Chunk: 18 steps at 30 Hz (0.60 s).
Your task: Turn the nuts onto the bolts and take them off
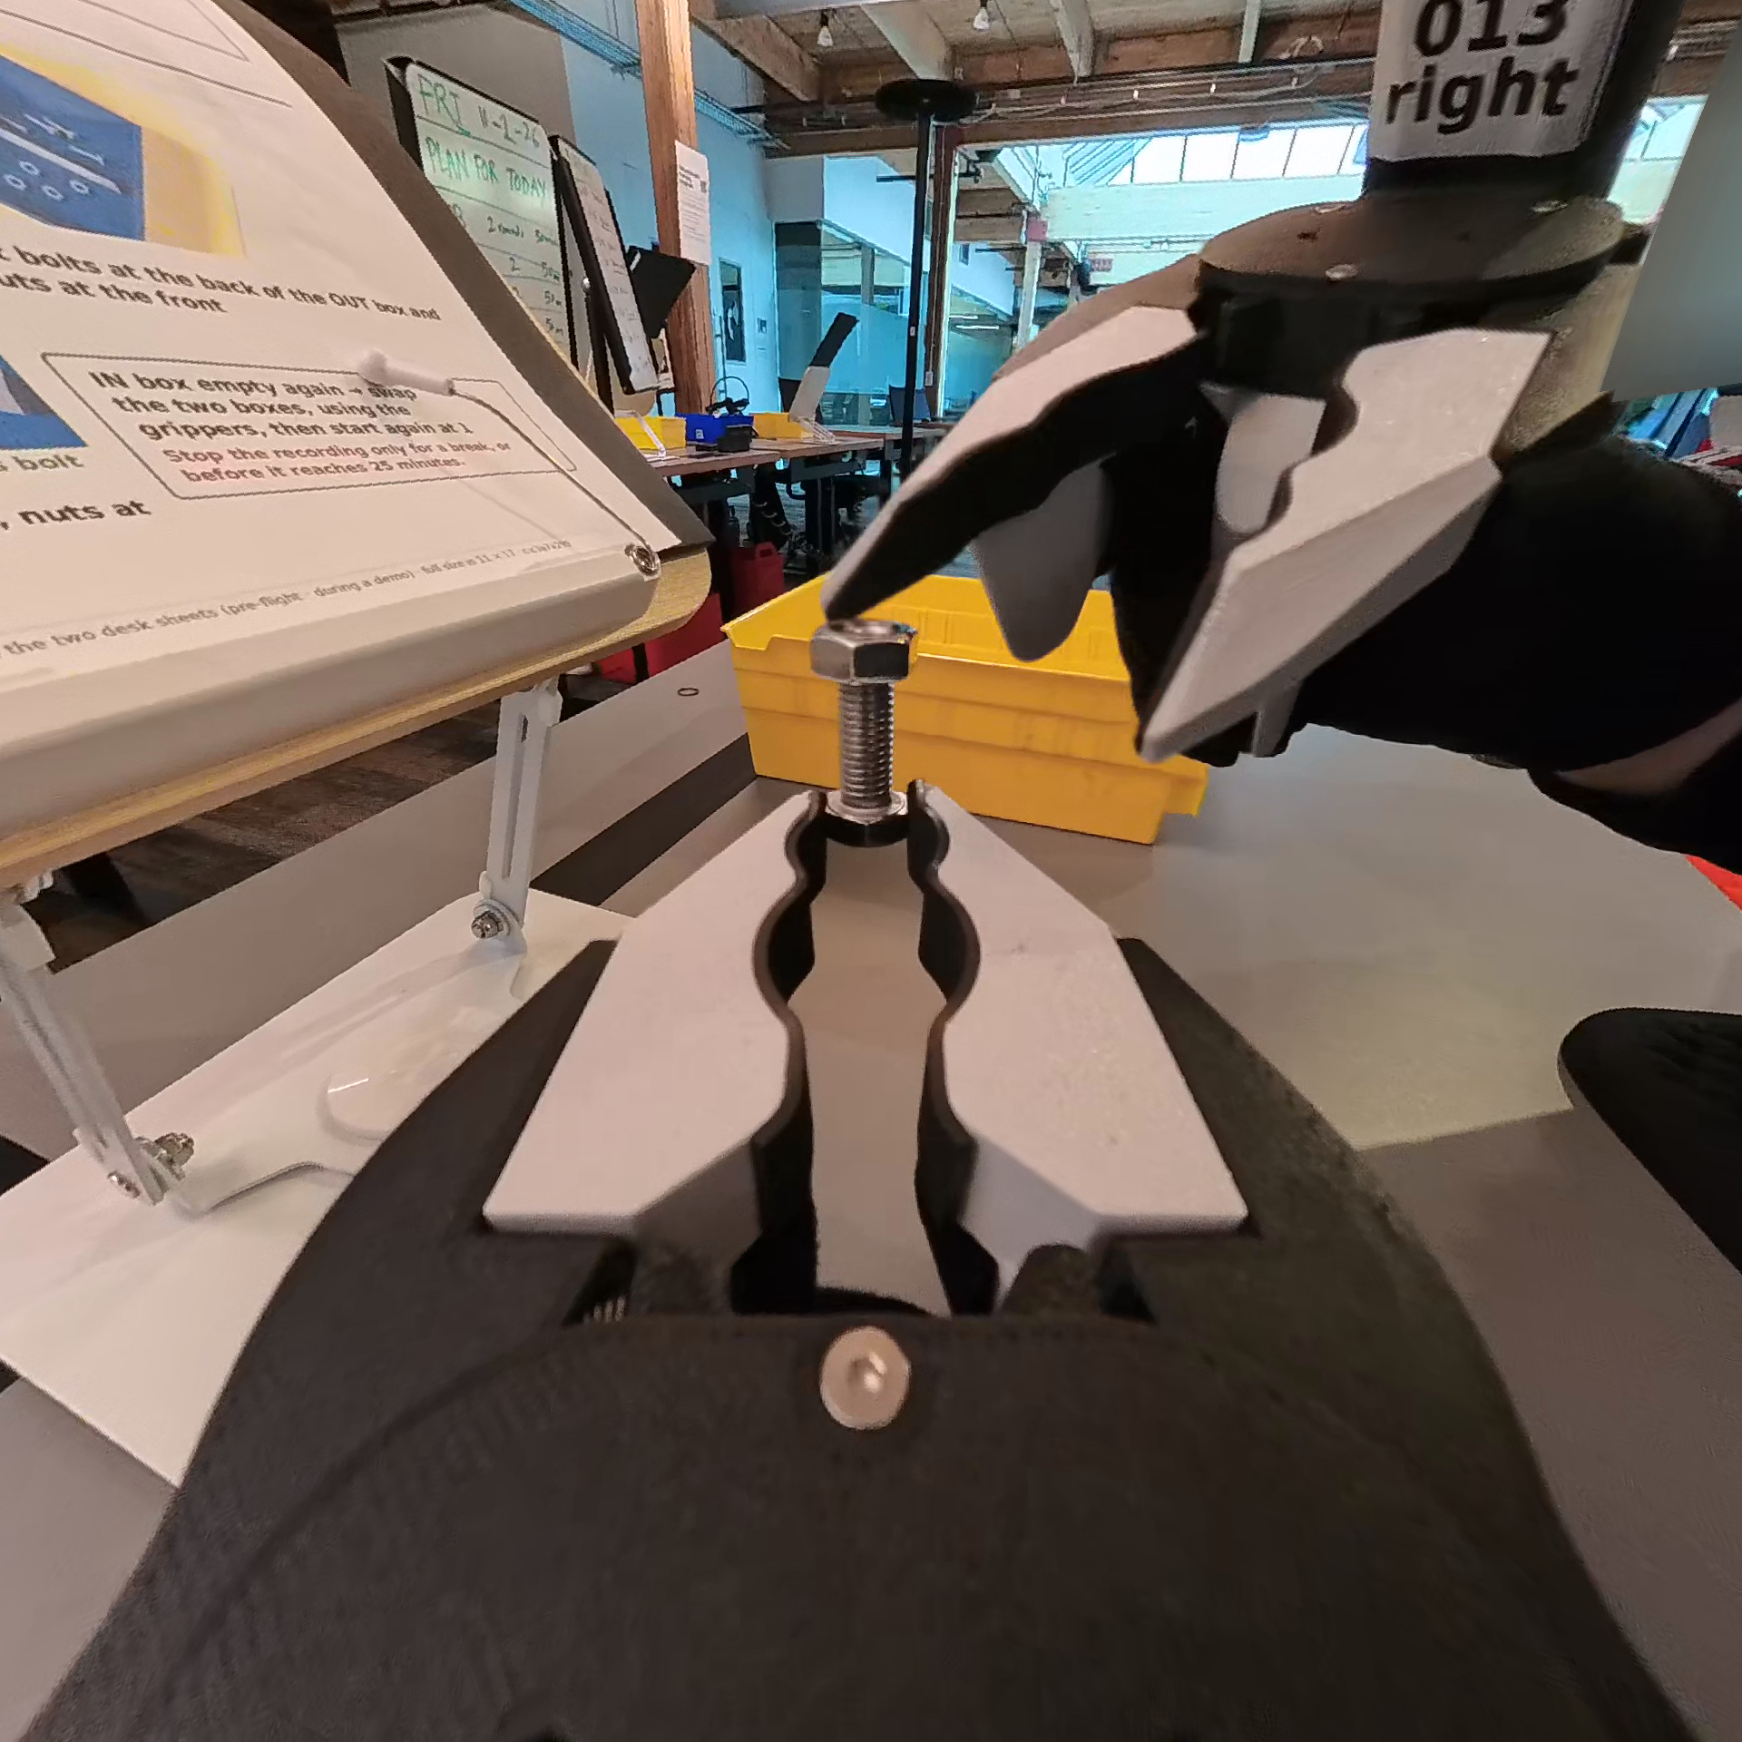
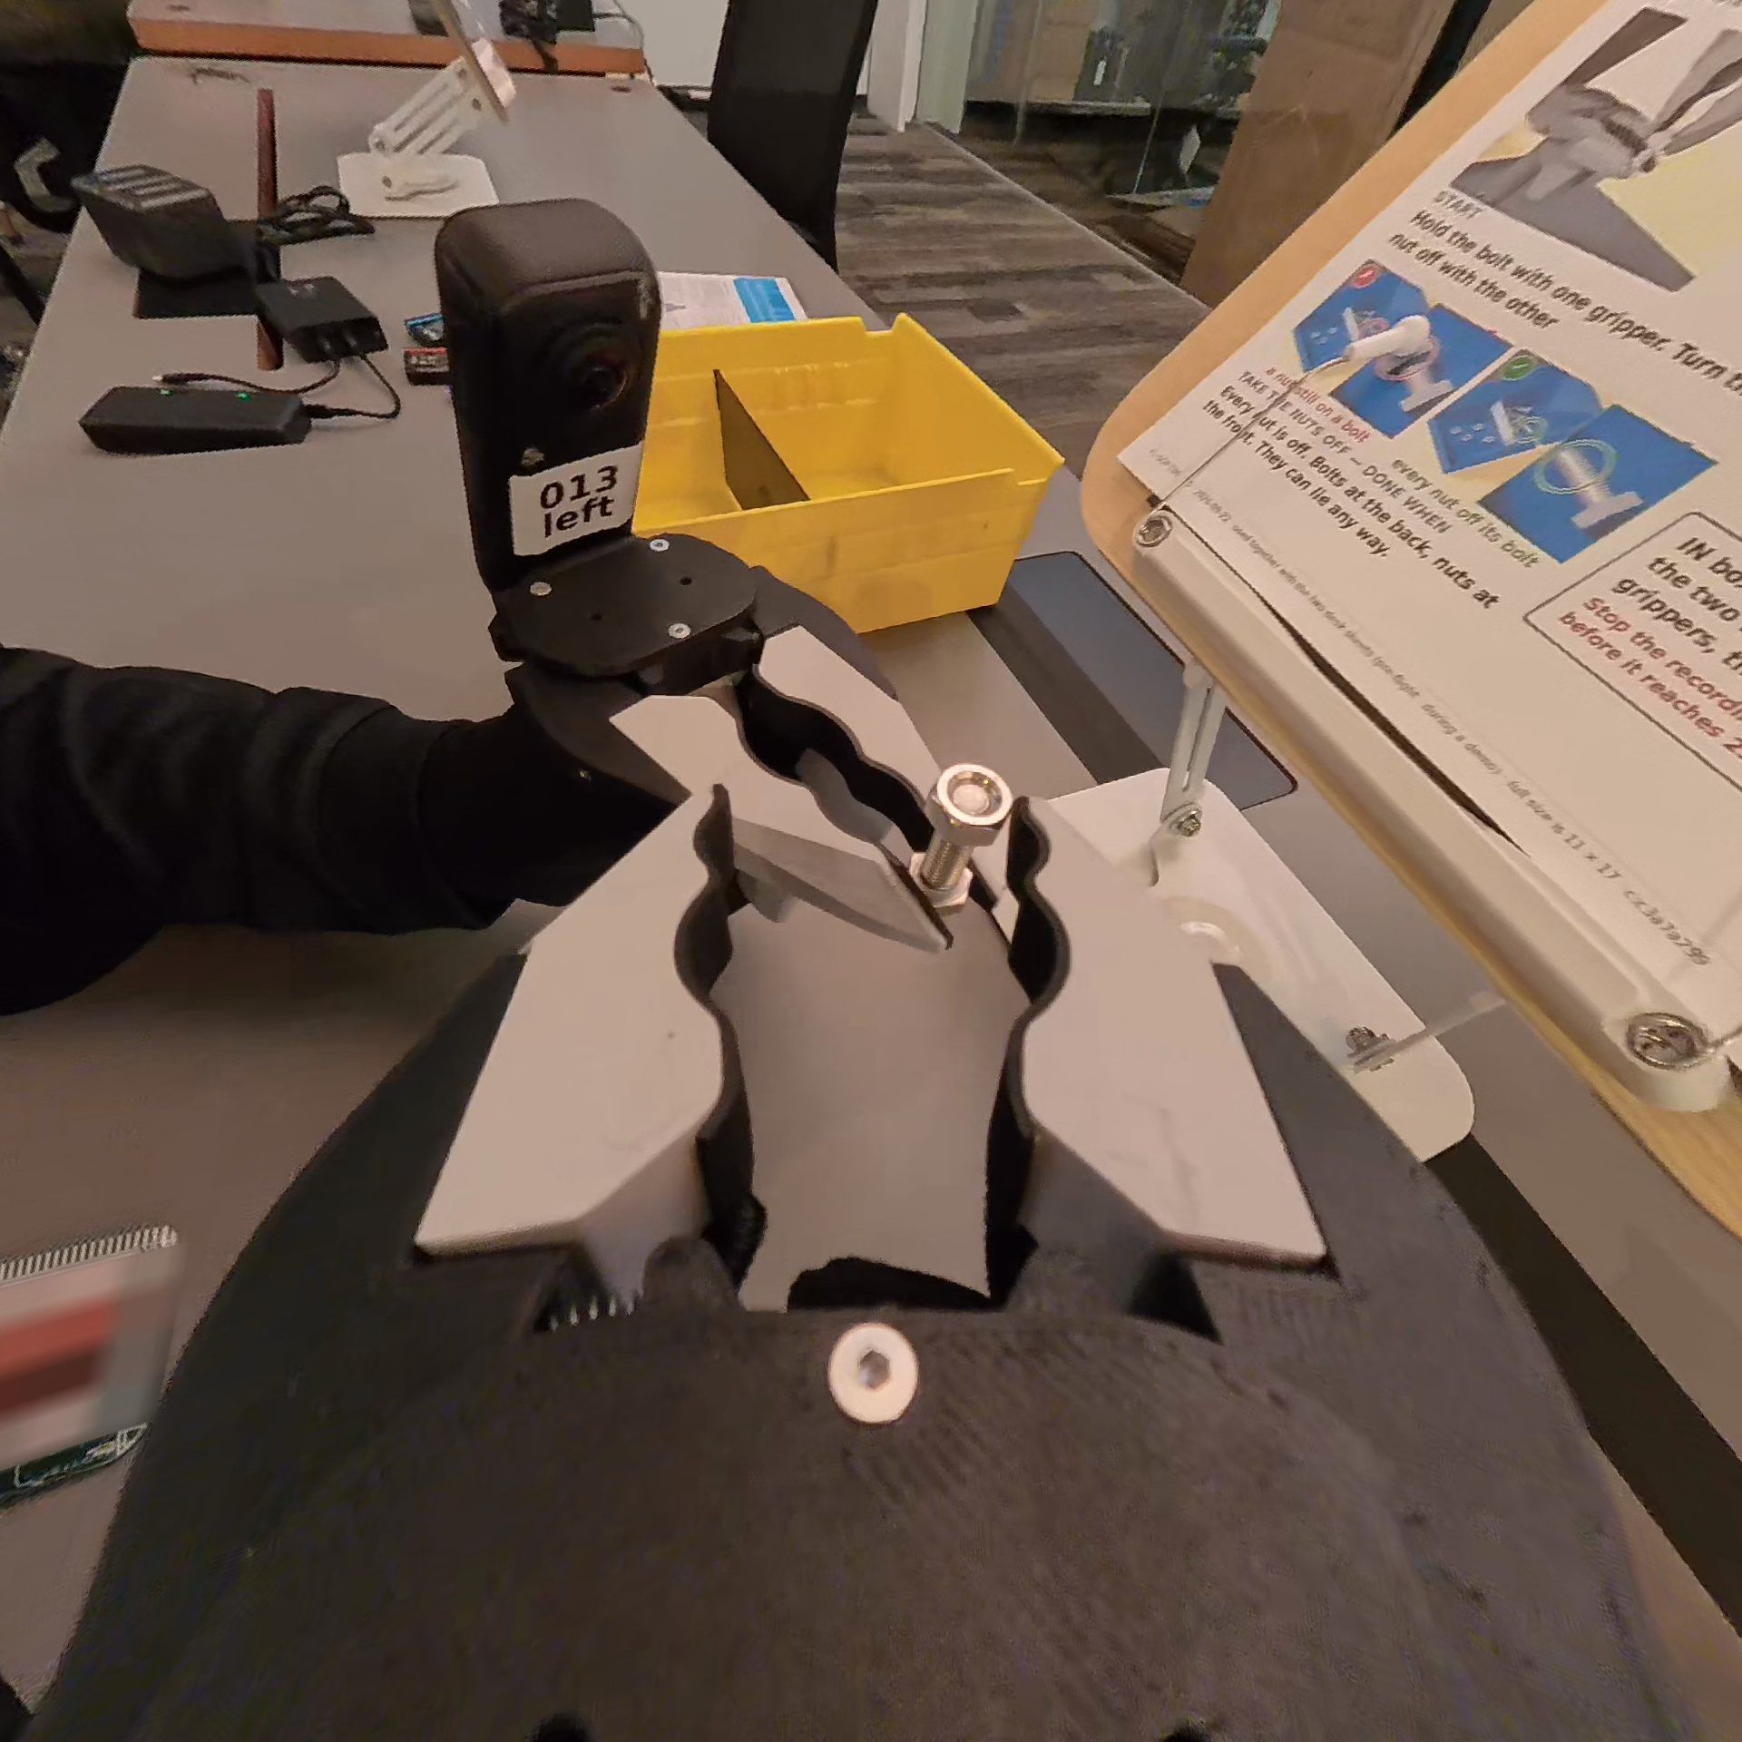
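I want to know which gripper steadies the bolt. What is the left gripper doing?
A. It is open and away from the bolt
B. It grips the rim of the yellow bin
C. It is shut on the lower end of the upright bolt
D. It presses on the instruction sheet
C: the left gripper has its tips closed on the lower end of the bolt, which stands upright, while the right gripper is open around the bolt's top end.

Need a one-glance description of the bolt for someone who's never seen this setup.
Find the yellow bin on the grey table. Directly in front of it, the left tool pinches the bolt by its lower end. It's the only shiny threaded metal piece standing upright, with a hex piece on top.
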### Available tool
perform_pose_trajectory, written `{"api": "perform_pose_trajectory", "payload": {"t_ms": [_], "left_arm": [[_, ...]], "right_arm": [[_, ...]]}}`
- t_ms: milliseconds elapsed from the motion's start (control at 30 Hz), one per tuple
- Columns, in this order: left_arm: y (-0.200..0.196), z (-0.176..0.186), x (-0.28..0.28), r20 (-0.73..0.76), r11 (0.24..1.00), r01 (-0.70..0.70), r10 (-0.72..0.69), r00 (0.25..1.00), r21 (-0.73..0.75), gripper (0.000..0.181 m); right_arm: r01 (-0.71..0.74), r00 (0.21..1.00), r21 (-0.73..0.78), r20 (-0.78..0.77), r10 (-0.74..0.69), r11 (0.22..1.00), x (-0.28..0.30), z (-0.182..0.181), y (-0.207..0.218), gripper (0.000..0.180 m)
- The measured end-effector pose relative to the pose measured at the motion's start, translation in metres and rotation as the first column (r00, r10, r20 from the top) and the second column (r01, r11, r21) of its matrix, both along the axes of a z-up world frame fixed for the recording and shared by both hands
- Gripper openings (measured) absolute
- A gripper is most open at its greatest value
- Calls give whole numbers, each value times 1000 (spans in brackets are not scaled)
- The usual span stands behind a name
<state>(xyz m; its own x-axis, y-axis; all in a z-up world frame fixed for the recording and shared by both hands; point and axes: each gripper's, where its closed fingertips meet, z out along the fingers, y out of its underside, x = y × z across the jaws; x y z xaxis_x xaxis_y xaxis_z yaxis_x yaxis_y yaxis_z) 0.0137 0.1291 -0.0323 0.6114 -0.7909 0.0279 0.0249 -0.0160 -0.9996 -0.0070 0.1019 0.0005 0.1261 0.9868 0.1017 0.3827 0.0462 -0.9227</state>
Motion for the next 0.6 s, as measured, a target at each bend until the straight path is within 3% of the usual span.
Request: {"api": "perform_pose_trajectory", "payload": {"t_ms": [100,167,200,367,533,600], "left_arm": [[0,-1,0,-2,1000,-1,1,1000,-2,15],[1,-1,-1,1,1000,-2,2,1000,-2,15],[1,0,-1,3,1000,-1,1,1000,-3,15],[0,0,0,-2,1000,2,-2,1000,-2,15],[0,-1,0,-1,1000,2,-2,1000,-4,15],[0,-1,0,-1,1000,2,-2,1000,-4,15]], "right_arm": [[-3,1000,8,13,3,1000,2,-1,-2,51],[-22,1000,-3,13,22,1000,5,0,-4,25],[-33,999,-11,10,33,999,7,1,-5,23],[22,1000,-7,-16,-23,1000,6,3,7,56],[-16,1000,11,19,15,1000,-1,-5,-1,57],[-22,1000,17,20,22,1000,0,-4,-3,48]]}}
